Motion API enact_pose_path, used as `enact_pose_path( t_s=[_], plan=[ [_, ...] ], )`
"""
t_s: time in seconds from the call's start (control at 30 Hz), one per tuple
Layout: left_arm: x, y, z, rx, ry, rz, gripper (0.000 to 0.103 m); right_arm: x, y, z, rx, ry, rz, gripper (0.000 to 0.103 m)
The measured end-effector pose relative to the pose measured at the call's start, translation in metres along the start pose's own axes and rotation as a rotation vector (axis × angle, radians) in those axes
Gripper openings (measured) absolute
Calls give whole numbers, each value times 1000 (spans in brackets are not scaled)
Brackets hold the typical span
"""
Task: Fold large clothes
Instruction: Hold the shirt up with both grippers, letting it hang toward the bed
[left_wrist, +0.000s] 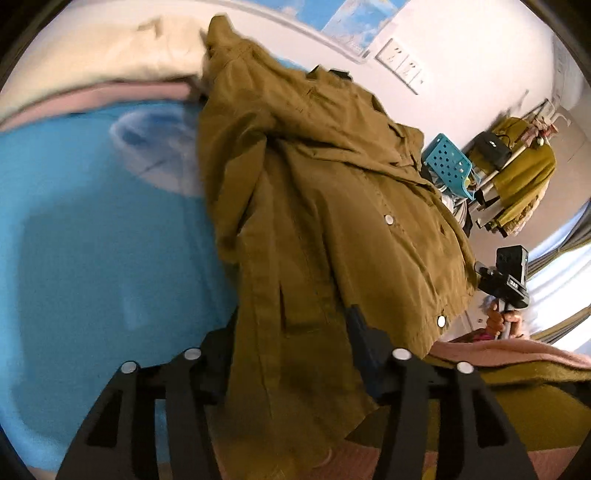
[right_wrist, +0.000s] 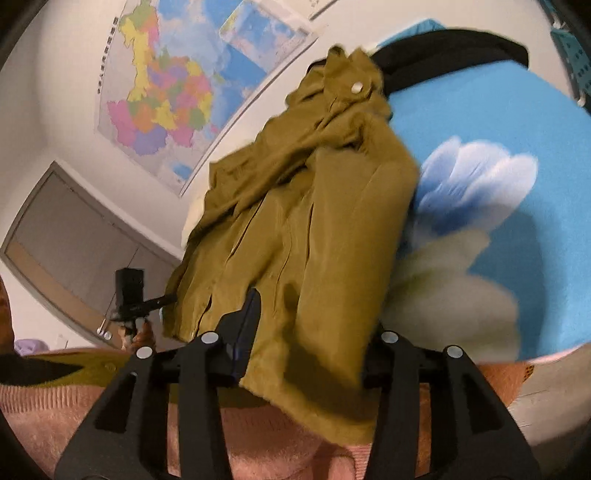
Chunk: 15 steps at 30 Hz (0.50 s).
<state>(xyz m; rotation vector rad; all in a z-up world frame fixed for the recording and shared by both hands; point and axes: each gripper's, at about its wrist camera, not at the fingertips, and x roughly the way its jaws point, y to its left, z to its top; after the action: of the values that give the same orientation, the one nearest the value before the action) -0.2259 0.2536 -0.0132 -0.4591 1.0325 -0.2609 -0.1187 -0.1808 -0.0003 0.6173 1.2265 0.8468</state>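
Tool in the left hand (left_wrist: 291, 317) and tool in the right (right_wrist: 314, 314): both released, fingers parted, with the near hem of the olive jacket (left_wrist: 325, 206) draped loosely between them and not pinched, as far as visible. Stretched away from both tools across the blue bedspread (left_wrist: 92, 240), collar at the far end, hem overhanging a pink blanket (right_wrist: 74, 406). Judged early: laid out lengthwise but rumpled, sleeves bunched; smoothing, sleeve folds and crosswise fold left.

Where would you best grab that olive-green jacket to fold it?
Judging by how it lies, the olive jacket is best gripped at its near hem, coming from the near side. That edge drapes between the fingers of the left gripper and the right gripper, while the collar is bunched far off.
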Motion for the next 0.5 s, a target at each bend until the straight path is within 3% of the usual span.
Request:
enact_pose_path(
  t_s=[0.03,0.1,0.17,0.2,0.23,0.33,0.5],
  plan=[
    [1,-4,0,10,0,-8,71,2,0,-1,3,-3,14,51],
    [7,-14,0,33,7,-22,78,4,-2,-3,16,-12,45,49],
    [12,-22,-1,64,6,-11,79,2,-2,-5,19,-18,51,28],
    [12,-24,-2,73,2,9,68,0,-3,-7,22,-24,54,16],
    [12,-24,-2,74,1,29,42,-5,-2,-7,30,-44,70,13],
    [5,-11,3,-11,-25,13,11,-20,15,-4,-4,-99,104,10],
    [-38,-12,10,-63,-153,-61,8,-50,55,6,-101,-200,145,4]
  ],
)
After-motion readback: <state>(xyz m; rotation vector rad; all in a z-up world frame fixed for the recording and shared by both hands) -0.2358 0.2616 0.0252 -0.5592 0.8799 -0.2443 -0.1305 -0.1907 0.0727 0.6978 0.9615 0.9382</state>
